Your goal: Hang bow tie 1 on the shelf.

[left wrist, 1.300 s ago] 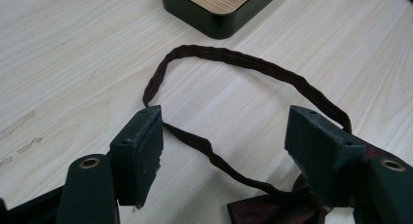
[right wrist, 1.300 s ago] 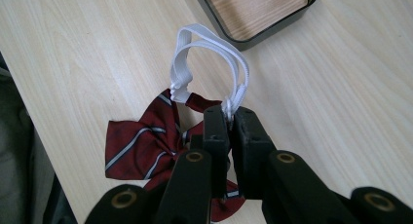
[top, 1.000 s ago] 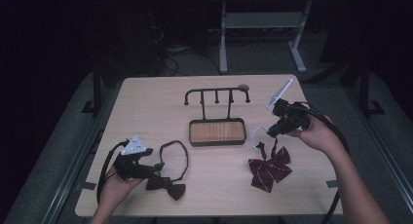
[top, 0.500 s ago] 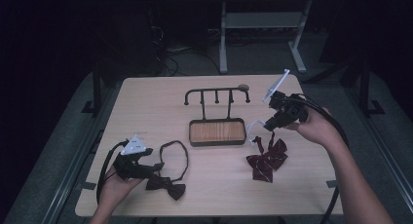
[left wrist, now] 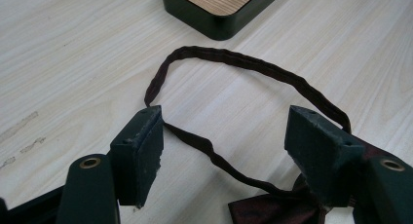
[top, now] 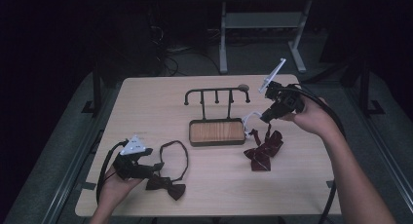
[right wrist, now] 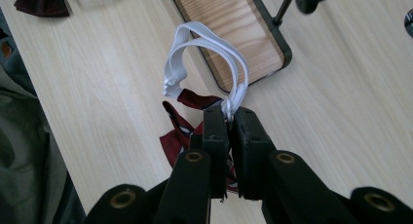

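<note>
While the left hand-held gripper [top: 157, 166] rests low near the table's [top: 146, 102] front left corner with its jaws spread wide around the strap of the dark bow tie [top: 168, 187], gripping nothing, the right hand-held gripper [top: 264, 119] has carried its load inward from the right edge and upward. It is clenched on the white elastic band [right wrist: 204, 48] of the maroon bow tie [top: 263, 151], which a second ago lay flat nearer the front right and now trails from the band toward the stand [top: 216, 114] at the middle of the table. The bow's lower end looks to be touching the wood just beside the stand's tray, though I cannot be sure of that. To my eye this is the lift toward one of the stand's pegs; the loop hangs open, which should help, but it has yet to reach the bar.
</note>
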A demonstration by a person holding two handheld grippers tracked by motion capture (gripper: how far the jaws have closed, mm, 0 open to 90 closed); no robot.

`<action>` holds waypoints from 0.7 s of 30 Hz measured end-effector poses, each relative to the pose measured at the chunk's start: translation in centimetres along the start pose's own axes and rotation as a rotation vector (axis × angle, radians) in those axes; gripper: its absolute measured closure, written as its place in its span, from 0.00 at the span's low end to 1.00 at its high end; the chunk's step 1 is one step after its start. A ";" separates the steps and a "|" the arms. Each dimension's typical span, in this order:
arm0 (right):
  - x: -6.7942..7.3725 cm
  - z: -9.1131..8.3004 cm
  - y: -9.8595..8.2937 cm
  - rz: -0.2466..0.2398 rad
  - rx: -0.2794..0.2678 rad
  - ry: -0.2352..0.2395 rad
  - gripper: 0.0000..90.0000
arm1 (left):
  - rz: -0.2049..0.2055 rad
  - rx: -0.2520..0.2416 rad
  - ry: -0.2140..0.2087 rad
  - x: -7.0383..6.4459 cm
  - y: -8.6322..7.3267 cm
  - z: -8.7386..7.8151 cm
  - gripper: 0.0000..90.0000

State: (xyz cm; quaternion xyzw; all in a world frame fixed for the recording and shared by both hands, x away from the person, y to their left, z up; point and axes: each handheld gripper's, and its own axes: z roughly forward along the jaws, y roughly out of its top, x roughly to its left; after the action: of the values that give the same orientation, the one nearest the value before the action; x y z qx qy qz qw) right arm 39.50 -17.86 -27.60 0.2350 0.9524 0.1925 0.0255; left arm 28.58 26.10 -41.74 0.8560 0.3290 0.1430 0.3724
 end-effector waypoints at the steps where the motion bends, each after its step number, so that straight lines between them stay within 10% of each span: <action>1: 0.0 -0.1 0.1 -0.001 0.003 -0.004 0.94 | 0.000 0.000 0.000 0.0 0.0 0.0 0.34; 21: -1.3 -1.4 2.3 0.016 -0.015 -0.018 0.94 | 0.002 0.004 -0.005 0.0 0.0 0.0 0.34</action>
State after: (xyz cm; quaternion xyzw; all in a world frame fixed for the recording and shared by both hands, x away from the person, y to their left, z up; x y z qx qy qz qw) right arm 41.46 -17.04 -25.52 0.2443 0.9488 0.1975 0.0344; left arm 28.58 26.03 -41.75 0.8574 0.3274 0.1404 0.3715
